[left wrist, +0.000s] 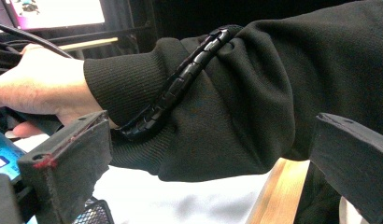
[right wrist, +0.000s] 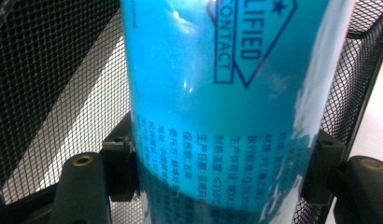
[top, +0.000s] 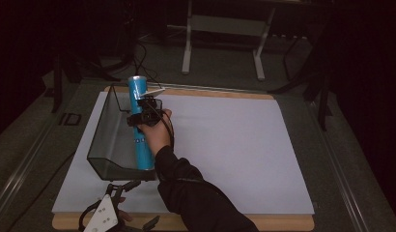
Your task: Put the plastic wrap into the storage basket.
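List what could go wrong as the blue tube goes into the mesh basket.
1. The tube is long and held mid-length by the right gripper; its glossy skin could slip or pivot in the jaws.
2. Its lower end sits near the basket front wall, so it might catch and shove the basket.
3. The right sleeve hangs close before the left gripper, whose jaws are open; the cable could snag.

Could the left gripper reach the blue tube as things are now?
Probably not directly. The left gripper rests near the table edge, and the person's right sleeve lies across its path; the blue tube is already clamped by the right gripper inside the mesh basket.
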A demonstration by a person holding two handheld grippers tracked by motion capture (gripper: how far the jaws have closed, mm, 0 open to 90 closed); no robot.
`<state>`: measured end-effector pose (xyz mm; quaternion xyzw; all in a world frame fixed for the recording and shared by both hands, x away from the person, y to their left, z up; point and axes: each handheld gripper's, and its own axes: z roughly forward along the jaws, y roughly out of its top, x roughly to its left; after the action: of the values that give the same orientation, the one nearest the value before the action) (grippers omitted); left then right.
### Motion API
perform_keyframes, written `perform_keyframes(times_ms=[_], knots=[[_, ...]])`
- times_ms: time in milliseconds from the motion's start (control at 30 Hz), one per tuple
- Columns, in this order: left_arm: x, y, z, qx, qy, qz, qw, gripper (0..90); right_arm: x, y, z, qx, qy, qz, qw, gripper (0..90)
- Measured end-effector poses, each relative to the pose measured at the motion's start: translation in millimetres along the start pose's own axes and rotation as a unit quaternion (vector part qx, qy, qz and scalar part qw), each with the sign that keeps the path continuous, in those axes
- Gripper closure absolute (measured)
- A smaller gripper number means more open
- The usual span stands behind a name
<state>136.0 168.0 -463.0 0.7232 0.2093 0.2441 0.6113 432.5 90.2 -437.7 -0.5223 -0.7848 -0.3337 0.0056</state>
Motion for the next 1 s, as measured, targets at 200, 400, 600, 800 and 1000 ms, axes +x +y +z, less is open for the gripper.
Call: perform_keyframes(times_ms=[200,400,600,800,1000], knots=[[0.0,0.1,0.0,-0.001,-0.002,-0.001,1.0,0.5,-1.6,-0.6,7.9,-0.009,-0.027,0.006,0.9996,30.5],[0.4,0.0,0.3,0.0,-0.004,-0.002,1.0,0.5,-2.3,-0.7,15.0,-0.008,-0.051,-0.003,0.9987,29.3],[0.4,-0.2,0.7,0.002,-0.004,-0.001,1.0,0.5,-4.2,-3.9,25.6,0.005,-0.048,0.0,0.9988,29.1],[0.6,-0.5,1.3,0.005,-0.005,-0.002,1.0,0.5,-8.3,-7.0,30.7,0.001,-0.05,0.004,0.9987,28.4],[0.9,-0.6,1.8,0.006,-0.006,-0.003,1.0,0.5,-7.6,-8.1,30.8,-0.006,-0.055,-0.005,0.9984,27.4]])
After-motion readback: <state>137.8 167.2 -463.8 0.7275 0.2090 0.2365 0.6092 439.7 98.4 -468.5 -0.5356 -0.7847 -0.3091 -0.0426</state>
